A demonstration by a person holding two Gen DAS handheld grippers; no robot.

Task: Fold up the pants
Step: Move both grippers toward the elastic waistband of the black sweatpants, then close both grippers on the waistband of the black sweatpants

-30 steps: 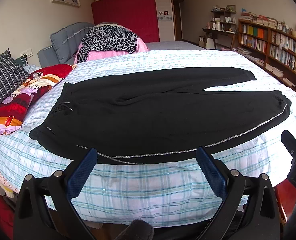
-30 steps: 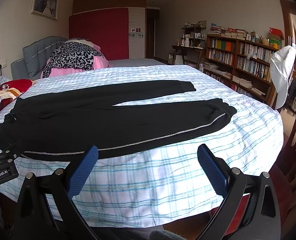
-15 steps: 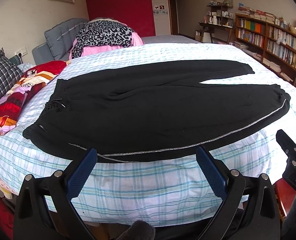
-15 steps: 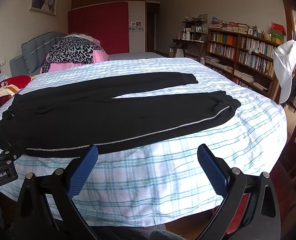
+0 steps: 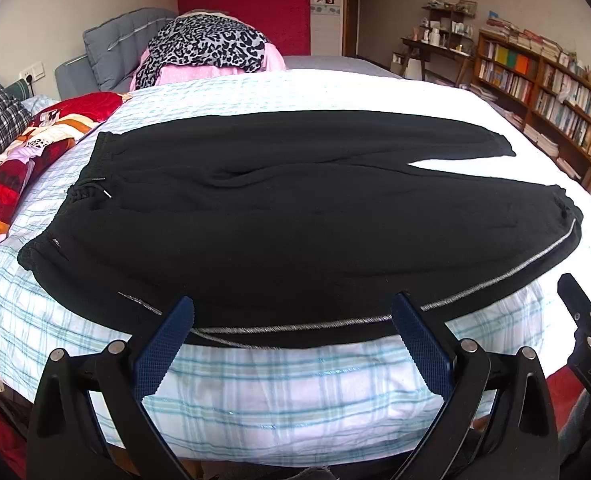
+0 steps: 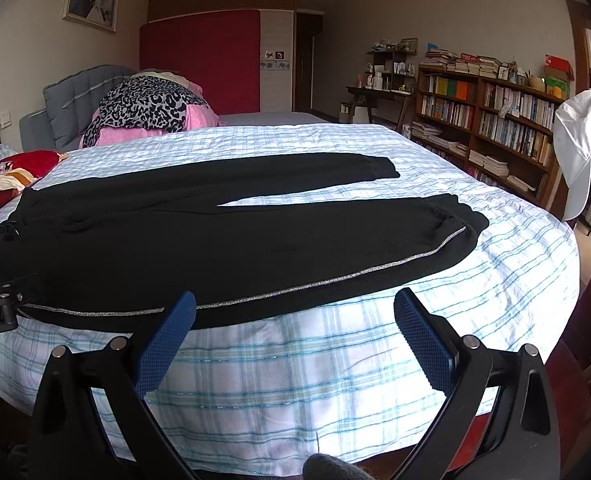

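Bedroom, bed [image 5: 295,412] with plaid sheet across lower frame. Black pants [image 5: 295,216] spread flat mid-frame, waistband left, legs running right, unfolded. Left claw [image 5: 291,316] spread wide, hovering at near pants edge, gripping nothing. Right claw [image 6: 295,308] likewise spread, empty. Bookshelf [image 6: 495,120] right.

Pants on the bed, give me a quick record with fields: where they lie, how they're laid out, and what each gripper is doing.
item: black pants
location: flat on the plaid bedsheet
layout: unfolded, legs spread apart, waistband to the left
trim: silver stripe along the near leg
left gripper: open, empty, at the near edge
right gripper: open, empty, near the pants
fold: not started
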